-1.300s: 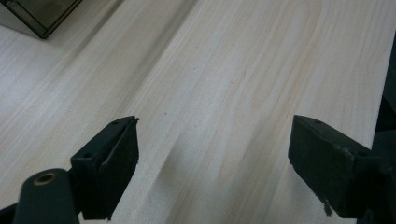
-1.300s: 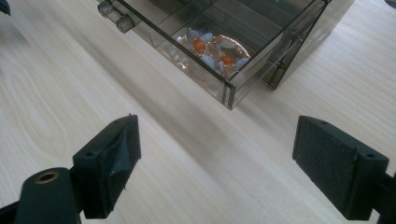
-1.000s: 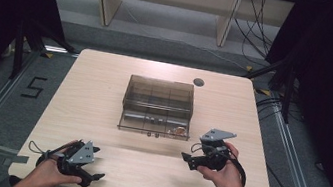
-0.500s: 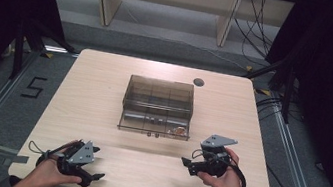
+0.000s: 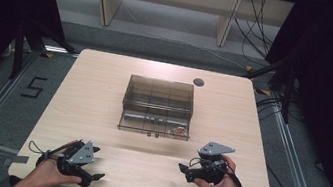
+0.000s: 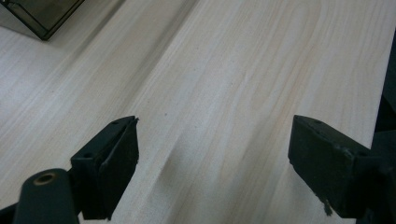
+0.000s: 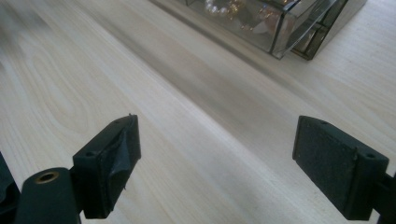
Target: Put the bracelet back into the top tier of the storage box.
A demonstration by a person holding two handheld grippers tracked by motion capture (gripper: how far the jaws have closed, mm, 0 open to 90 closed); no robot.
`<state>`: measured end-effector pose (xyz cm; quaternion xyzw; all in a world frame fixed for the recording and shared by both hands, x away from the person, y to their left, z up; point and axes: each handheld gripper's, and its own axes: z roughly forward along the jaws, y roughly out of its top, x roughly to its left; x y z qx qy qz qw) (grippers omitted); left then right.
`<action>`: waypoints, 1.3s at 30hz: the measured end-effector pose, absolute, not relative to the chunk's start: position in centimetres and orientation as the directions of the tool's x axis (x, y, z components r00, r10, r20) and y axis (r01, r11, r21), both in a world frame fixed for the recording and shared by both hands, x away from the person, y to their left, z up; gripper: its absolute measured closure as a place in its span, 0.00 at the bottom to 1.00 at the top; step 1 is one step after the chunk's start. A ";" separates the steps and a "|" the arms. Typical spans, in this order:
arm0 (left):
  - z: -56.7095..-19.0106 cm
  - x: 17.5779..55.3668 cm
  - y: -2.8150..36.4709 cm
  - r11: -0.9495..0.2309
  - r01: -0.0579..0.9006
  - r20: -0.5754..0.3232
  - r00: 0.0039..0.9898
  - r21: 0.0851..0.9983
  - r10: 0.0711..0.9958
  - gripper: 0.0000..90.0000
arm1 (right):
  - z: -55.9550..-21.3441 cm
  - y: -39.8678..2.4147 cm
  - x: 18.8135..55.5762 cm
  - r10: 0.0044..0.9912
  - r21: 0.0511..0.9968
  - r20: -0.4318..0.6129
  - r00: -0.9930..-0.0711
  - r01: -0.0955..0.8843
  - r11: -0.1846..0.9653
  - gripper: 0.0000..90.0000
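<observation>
High view: left tool (image 5: 90, 176) and right tool (image 5: 188, 170) near the tabletop's (image 5: 104, 89) front edge, both spread wide, holding nothing; smoky clear box (image 5: 158, 106) mid-tabletop. Risk: thin slick walls, a jaw could shove or tip it. Contents hard to read; beads (image 7: 219, 8) glimpsed near its front right corner

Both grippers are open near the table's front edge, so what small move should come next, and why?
Probably ease the right gripper forward toward the clear compartment box: its jaws stand open and empty, and it sits closer to the box's near right corner than the left gripper.
</observation>
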<state>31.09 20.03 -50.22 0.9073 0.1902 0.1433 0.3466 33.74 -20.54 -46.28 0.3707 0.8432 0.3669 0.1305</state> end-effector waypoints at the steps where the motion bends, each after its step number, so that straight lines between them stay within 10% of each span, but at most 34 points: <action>1: -50.2 31.1 20.0 -0.688 0.246 0.129 0.886 0.683 0.445 0.18 | -46.3 -20.6 33.8 0.704 0.708 0.053 -0.708 0.524 0.474 0.18; 39: -50.2 31.0 20.0 -0.681 0.242 0.126 0.888 0.692 0.443 0.18 | -49.8 -20.9 29.5 0.718 0.661 0.077 -0.692 0.574 0.483 0.18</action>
